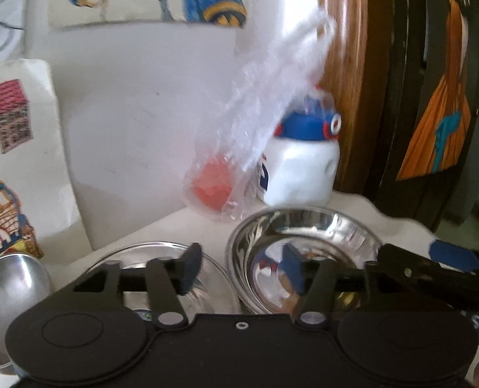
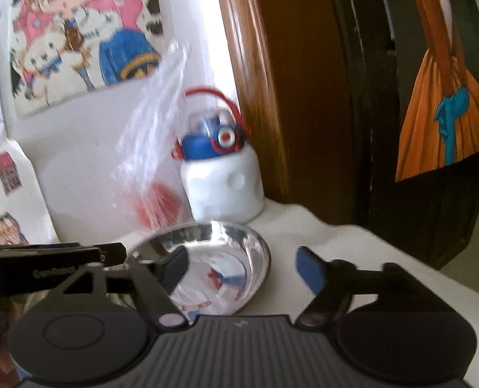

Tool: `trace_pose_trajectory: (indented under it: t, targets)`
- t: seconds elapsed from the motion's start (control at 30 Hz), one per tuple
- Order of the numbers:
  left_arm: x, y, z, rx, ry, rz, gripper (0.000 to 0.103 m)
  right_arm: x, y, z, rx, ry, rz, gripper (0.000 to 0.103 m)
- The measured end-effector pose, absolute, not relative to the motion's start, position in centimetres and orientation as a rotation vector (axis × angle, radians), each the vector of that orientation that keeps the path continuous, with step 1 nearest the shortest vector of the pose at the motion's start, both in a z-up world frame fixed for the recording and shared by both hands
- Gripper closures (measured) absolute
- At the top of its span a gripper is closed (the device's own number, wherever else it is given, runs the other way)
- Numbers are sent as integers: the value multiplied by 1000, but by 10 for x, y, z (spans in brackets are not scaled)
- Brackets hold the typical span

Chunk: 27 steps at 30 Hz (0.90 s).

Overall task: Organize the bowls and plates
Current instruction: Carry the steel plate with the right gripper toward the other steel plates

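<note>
A shiny steel bowl (image 1: pixel 330 236) sits on the white cloth, with a flat steel plate (image 1: pixel 142 250) touching its left side. My left gripper (image 1: pixel 241 270) is open; one finger hovers over the plate and the other over the bowl's inside, so the jaws straddle the bowl's left rim. In the right wrist view the same bowl (image 2: pixel 226 245) lies ahead. My right gripper (image 2: pixel 242 271) is open, its left finger over the bowl and its right finger outside the right rim. Nothing is gripped. Another steel bowl (image 1: pixel 13 287) lies at the far left.
A white bottle with a blue lid (image 2: pixel 221 190) stands behind the bowl by the wall. A clear plastic bag holding something red (image 1: pixel 212 187) hangs beside it. A wooden door frame (image 2: pixel 272 97) and a dark door close the right side. White cloth (image 2: pixel 352 242) spreads right.
</note>
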<state>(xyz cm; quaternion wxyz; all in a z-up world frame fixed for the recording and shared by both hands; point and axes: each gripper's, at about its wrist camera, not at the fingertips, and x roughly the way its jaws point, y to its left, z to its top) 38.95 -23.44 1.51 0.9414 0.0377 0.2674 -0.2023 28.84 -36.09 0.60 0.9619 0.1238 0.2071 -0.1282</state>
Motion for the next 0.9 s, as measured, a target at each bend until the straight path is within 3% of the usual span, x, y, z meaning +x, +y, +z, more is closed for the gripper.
trace_pose_trajectory:
  t: [0.2,0.27,0.6,0.9]
  targets:
    - [361,-201,48,30,466,-422,13,253,-343,44,225,332,-267,2]
    - [348,-189,60,15,433,-423,4,241,-335,57,214,307,-271,0]
    - [298,-124,107,81,342,-434,1,190,-284,99,194,247,-256,0]
    - [279,-73,114,250,323,-401,1,162,-229,105,190,239,-198,0]
